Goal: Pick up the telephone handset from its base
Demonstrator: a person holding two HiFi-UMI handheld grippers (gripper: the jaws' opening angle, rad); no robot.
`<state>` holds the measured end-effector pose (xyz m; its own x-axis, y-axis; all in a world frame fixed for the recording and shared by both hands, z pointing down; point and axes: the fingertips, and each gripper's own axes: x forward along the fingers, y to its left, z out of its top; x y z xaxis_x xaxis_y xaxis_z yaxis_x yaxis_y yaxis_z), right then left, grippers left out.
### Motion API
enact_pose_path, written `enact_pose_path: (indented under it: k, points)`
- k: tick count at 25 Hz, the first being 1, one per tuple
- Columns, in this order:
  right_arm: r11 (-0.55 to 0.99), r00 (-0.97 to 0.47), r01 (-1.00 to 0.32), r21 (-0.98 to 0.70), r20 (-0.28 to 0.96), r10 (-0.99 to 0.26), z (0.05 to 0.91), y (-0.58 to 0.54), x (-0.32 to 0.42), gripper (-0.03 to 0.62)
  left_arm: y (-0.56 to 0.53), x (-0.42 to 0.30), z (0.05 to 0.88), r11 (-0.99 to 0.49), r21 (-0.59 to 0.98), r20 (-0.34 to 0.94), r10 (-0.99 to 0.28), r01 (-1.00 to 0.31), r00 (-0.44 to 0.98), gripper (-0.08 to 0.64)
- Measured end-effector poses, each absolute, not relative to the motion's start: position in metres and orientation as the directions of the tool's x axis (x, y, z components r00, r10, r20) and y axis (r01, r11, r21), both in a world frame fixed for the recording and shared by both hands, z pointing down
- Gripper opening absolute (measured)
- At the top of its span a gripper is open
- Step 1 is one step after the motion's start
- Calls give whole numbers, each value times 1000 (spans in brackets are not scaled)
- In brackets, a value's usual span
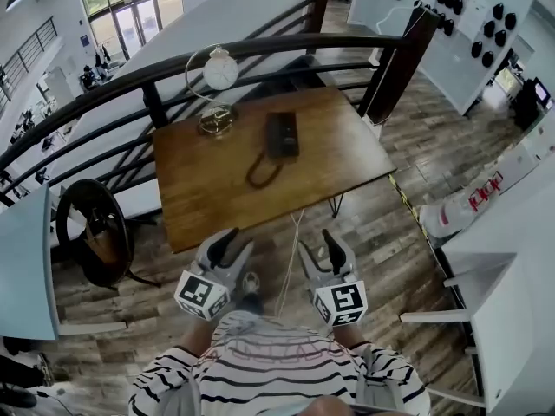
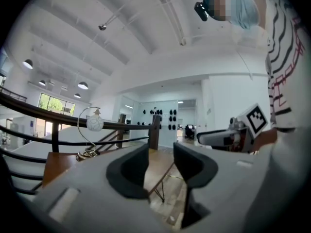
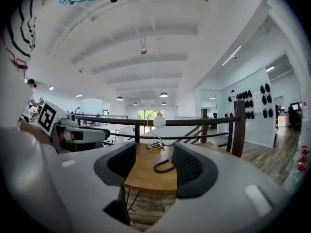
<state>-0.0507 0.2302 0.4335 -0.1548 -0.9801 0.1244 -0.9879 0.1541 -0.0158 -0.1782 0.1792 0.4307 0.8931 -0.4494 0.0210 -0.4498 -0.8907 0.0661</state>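
Striped shirt (image 1: 277,373), then telephone (image 1: 282,135) lengthwise away.

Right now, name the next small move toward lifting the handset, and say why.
Probably reach the right tool forward over the wooden table toward the telephone. It and the left tool hang short of the table's near edge, jaws apart and empty, while the telephone lies mid-table, beyond both.

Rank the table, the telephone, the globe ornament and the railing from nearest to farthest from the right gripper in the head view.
From the right gripper:
1. The table, front edge just ahead.
2. The telephone, mid-table.
3. The globe ornament, far left corner.
4. The railing, beyond the table.
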Motion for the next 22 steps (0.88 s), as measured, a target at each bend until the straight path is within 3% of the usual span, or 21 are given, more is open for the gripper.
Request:
enact_pose_path:
  k: [6, 22]
  points:
    - [131, -127, -991, 13, 140, -982, 435, 160, -32, 269, 104, -160, 431, -903, 77, 41, -421, -423, 906, 192]
    - [76, -55, -993, 88, 221, -974, 450, 6, -11, 298, -63, -136, 447, -925, 164, 78, -333, -342, 940, 230]
